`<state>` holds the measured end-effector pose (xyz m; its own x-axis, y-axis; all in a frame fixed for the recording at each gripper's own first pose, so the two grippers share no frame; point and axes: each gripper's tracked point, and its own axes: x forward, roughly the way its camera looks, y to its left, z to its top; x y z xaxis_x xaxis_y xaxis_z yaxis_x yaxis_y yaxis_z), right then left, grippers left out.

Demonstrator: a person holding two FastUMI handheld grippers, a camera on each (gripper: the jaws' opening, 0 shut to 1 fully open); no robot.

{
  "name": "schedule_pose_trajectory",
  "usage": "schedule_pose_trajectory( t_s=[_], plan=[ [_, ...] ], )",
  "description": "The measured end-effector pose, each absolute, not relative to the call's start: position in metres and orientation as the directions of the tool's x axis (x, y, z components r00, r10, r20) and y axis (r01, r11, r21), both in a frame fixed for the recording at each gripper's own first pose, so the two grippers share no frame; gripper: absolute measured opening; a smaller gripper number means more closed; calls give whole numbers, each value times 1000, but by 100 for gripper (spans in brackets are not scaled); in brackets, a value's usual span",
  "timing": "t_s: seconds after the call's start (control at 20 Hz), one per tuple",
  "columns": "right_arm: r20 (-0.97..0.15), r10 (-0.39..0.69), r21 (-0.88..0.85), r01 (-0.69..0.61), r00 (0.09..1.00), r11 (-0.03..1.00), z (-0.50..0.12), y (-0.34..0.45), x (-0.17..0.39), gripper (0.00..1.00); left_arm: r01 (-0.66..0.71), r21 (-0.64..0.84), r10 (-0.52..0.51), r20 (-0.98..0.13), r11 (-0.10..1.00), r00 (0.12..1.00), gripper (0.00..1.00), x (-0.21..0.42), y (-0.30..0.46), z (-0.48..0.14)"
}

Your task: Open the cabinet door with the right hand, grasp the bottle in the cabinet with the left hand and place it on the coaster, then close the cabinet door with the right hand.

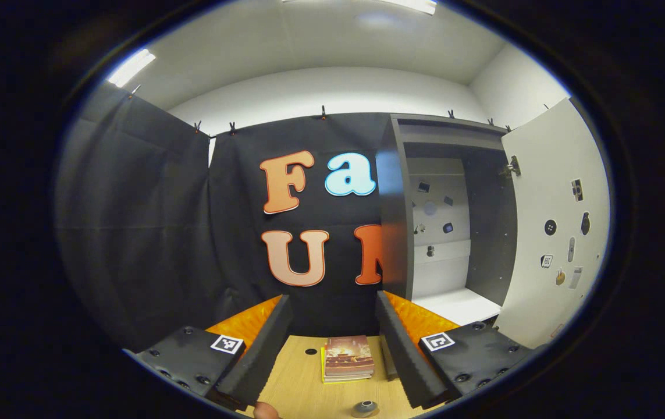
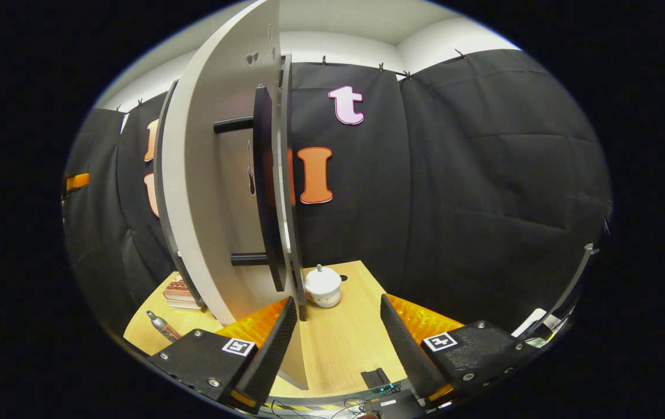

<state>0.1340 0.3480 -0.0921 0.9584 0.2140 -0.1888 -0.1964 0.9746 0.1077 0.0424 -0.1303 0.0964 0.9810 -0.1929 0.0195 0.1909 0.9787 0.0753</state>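
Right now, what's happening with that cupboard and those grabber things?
A person is working with two hand-held grippers at a wooden table. The cabinet door stands wide open, and the shelf inside looks bare. The left gripper is open and holds nothing, hovering over a stack of books. In the right gripper view, the bottle is already out on the table near the books; whether it sits on a coaster is hidden. The right gripper is open beside the door's dark handle, with the door not yet closed.
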Motion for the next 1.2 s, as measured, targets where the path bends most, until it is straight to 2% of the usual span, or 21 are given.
schedule_pose_trajectory(
  t_s=[0.1, 0.15, 0.2, 0.35, 0.4, 0.45, 1.2],
  plan=[
    [-185, 216, 101, -200, 959, 975, -91, 357, 126, 90, 181, 80, -184, 32, 980, 982, 95, 42, -120, 101],
    [-183, 219, 97, -204, 958, 974, -91, 362, 122, 98, 178, 80, -181, 33, 981, 983, 95, 43, -115, 100],
    [-182, 222, 95, -208, 958, 974, -90, 367, 120, 90, 178, 80, -181, 33, 981, 983, 95, 45, -110, 100],
    [-179, 237, 93, -223, 955, 970, -87, 388, 113, 90, 183, 83, -187, 33, 980, 982, 95, 48, -98, 101],
    [-179, 242, 93, -228, 954, 969, -87, 395, 112, 98, 183, 82, -186, 36, 980, 982, 95, 49, -93, 102],
    [-178, 246, 91, -233, 953, 968, -86, 404, 111, 90, 181, 81, -185, 37, 980, 982, 95, 49, -87, 103],
    [-163, 361, 113, -346, 918, 932, -82, 536, 116, 91, 113, 94, -118, 58, 989, 991, 95, 59, 29, 111]
  ],
)
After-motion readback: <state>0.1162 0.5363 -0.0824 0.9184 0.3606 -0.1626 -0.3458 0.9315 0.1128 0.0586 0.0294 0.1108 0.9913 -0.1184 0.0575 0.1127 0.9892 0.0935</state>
